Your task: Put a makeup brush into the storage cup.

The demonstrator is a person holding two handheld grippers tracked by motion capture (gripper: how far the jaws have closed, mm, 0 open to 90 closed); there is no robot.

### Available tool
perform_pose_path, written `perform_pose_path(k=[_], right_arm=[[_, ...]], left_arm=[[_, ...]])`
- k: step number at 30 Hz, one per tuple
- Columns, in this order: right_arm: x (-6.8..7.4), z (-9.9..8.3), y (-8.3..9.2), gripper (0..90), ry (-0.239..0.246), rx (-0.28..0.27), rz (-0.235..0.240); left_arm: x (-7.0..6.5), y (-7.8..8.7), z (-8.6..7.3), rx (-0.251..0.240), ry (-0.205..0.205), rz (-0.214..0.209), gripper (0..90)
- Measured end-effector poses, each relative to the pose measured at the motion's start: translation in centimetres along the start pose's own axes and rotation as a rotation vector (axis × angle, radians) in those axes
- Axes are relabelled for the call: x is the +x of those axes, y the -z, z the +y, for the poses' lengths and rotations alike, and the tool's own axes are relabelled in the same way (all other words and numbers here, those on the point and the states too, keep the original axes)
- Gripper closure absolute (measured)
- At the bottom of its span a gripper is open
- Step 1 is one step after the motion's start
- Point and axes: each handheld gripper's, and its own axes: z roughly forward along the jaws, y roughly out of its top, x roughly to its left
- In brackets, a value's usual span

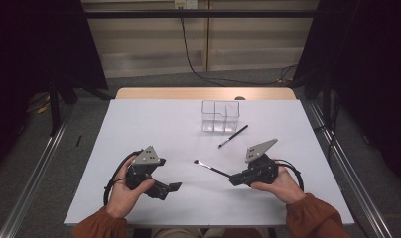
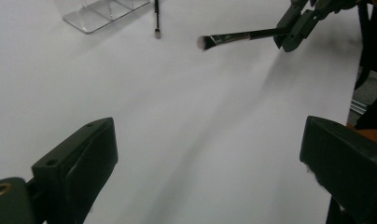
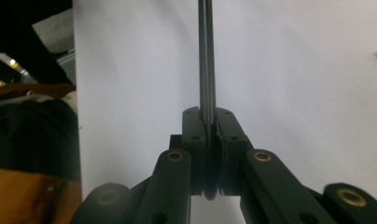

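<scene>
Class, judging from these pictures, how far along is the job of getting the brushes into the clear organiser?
Done: nothing sits in the clear organiser yet. In hand: the right gripper is clamped on one makeup brush, its bristles pointing toward the table's middle. Left: that brush, and the second brush lying beside the organiser. The left gripper is open and holds nothing.

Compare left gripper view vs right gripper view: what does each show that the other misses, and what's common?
Left gripper view alone: its own left tool with jaws wide apart and nothing between them, the corner of the clear organizer, the second brush lying on the table, and the bristle tip of the held brush. Right gripper view alone: a close look at the right tool with its jaws shut on the brush handle, plus a rust-coloured sleeve at its left edge. Both: the held brush, the right tool and the white table.
</scene>
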Motion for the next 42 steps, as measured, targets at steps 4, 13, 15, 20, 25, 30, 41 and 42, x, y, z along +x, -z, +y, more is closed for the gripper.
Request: perform_pose_path(k=[4, 13, 15, 20, 25, 30, 41, 42], right_arm=[[0.0, -0.1, 0.0, 83.6, -0.014, -0.055, -0.011], [-0.2, -0.5, -0.2, 83.6, -0.04, -0.173, -0.047], [-0.2, -0.7, -0.2, 83.6, -0.036, -0.196, -0.059], [0.0, -0.8, -0.1, 83.6, -0.021, -0.254, -0.062], [0.4, -0.7, -0.2, 83.6, -0.005, -0.295, -0.058], [0.5, -0.6, 0.1, 83.6, 0.015, -0.347, -0.053], [0.8, -0.2, 0.3, 83.6, 0.013, -0.406, -0.031], [0.8, -0.2, 0.3, 83.6, 0.013, -0.407, -0.03]], left_arm=[[0.1, -0.1, -0.4, -0.003, 0.007, 0.01, 4.2], [0.3, 0.1, -0.6, -0.026, 0.023, -0.003, 4.2], [0.3, 0.1, -0.7, -0.031, 0.024, -0.002, 4.2], [0.3, 0.1, -0.7, -0.036, 0.023, 0.019, 4.2], [0.3, 0.0, -0.8, -0.049, 0.022, 0.019, 4.2], [0.1, -0.1, -0.8, -0.073, 0.001, 0.03, 4.2], [-0.6, -0.3, -0.4, -0.185, -0.02, -0.009, 3.5], [-0.7, -0.3, -0.2, -0.19, -0.026, -0.007, 3.4]])
